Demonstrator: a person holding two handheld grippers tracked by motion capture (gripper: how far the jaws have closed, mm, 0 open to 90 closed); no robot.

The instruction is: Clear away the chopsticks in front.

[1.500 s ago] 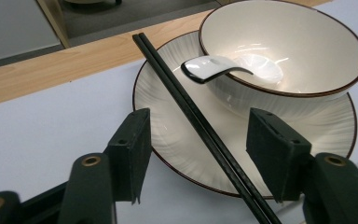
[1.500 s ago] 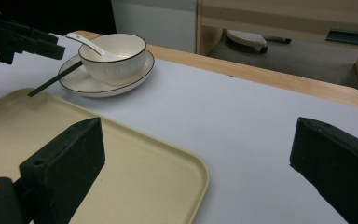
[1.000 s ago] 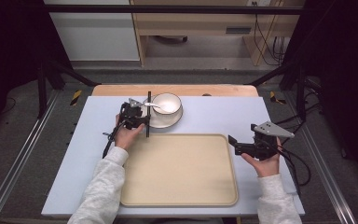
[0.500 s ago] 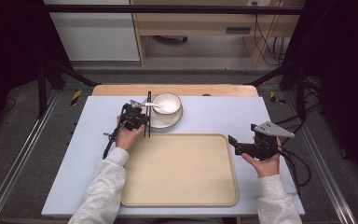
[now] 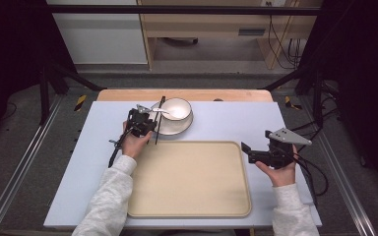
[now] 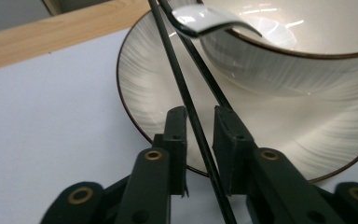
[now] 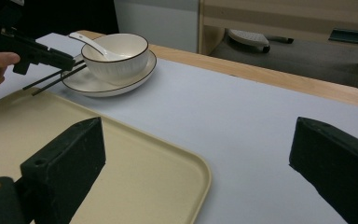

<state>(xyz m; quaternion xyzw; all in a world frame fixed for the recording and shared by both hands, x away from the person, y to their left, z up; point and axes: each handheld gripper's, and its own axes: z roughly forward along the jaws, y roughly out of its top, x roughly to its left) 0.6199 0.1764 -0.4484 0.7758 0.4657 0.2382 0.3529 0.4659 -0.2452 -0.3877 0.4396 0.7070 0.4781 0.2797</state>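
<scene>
Your left gripper [image 6: 199, 122] has just been closing. Its two jaws now sit close on each side of the chopsticks [image 6: 193, 112], but you can see a thin gap on both sides, so the pads are not pressing yet. The hand itself has kept its place at the left side of the plate [image 6: 149, 88].

The chopsticks lie across the left edge of the plate, at the far side of the table [image 5: 226, 123]. One end leans up near the bowl [image 6: 289, 51], under the spoon [image 6: 205, 21] handle. The other end points back toward you, near the far left corner of the tray [image 5: 187, 187].

So the grab looks almost done. I think you need to squeeze a bit more before you lift, or the sticks may slip out or come apart. Watch the spoon handle too, since it hangs just over the sticks.

Your right gripper [image 7: 196, 154] is wide open with nothing in it. It waits at the right edge of the tray, well apart from the bowl.
</scene>
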